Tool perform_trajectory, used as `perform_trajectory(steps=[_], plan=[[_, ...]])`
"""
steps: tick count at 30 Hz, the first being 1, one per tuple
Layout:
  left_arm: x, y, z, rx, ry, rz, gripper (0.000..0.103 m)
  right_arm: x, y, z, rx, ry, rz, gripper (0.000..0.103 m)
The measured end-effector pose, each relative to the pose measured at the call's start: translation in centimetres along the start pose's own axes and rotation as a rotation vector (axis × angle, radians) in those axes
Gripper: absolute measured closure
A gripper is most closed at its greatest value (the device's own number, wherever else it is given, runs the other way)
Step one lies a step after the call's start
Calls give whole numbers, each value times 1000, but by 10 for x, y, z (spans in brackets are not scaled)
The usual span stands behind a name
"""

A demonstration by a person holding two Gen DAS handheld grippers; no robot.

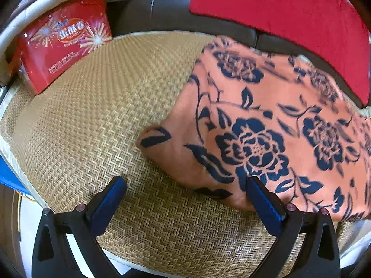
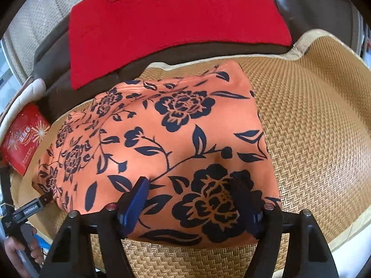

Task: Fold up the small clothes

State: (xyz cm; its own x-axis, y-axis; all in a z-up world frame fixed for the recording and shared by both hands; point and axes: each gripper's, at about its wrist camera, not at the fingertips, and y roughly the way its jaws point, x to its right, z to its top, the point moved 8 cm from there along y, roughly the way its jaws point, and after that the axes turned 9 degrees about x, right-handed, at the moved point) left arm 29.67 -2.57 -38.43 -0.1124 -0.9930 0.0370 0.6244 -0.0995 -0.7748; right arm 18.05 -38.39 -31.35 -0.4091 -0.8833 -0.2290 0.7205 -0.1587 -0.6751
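Two grippers are seen, one per wrist view. The left gripper [image 1: 185, 183] is held with its jaws spread wide above bare woven mat [image 1: 92, 120], nothing between them; its right finger lies just beside the near corner of the garment. The right gripper [image 2: 192, 190] is set down on the near edge of the garment, jaws apart with a width of cloth between the blue pads; whether the pads press on it cannot be told.

One orange floral garment [image 2: 162, 127] is counted, lying flattened in the middle of the mat with a rounded left corner and a straighter right edge. One red snack box [image 1: 62, 41] stands at the far left of the mat, well apart from the garment. One red cloth [image 2: 176, 23] is draped on the dark sofa back [image 1: 157, 9] behind.

Open mat is left on both sides of the garment, bordered by a pale trim. A hand [image 2: 20, 250] is seen at the lower left of the right wrist view.
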Motion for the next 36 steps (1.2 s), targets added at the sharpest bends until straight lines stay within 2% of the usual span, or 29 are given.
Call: perform_trajectory(steps=[2,6,9,12,15,17,18,20,21,22,23,26,30,33,36], plan=[[-1,-11,5,44,-19,-38,0,3,-10,5,25,59,44,29],[-10,-25,8,76,-99,-116,0,1,-35,7,30,229,268,29],[-14,-32,8,86,-155,-194,0,3,-50,-3,24,282,334,29],[-7,-33,15,88,-136,-181,0,7,-54,-14,-11,351,397,29],[-10,-32,10,70,-156,-177,0,13,-51,-17,-11,376,385,30],[-12,-36,5,62,-200,-207,2,16,-43,-15,-7,389,370,39],[-12,-38,1,61,-214,-217,4,19,-35,-15,-25,401,355,49],[-12,-41,-5,53,-238,-240,18,27,-7,-20,-99,410,293,66],[-10,-42,-9,44,-245,-253,22,29,4,-23,-130,414,268,67],[-8,-40,-12,25,-252,-274,29,29,8,-21,-138,428,270,68],[-5,-38,-15,5,-260,-292,31,28,8,-16,-130,431,272,66],[-2,-34,-19,-24,-305,-319,31,17,2,3,-70,377,280,66],[-1,-29,-18,-38,-381,-349,28,-15,-5,21,-27,305,366,66],[-1,-25,-12,-22,-403,-332,26,-41,10,25,-51,241,378,66],[-2,-17,-2,-3,-412,-305,23,-60,22,22,-105,248,423,65]])
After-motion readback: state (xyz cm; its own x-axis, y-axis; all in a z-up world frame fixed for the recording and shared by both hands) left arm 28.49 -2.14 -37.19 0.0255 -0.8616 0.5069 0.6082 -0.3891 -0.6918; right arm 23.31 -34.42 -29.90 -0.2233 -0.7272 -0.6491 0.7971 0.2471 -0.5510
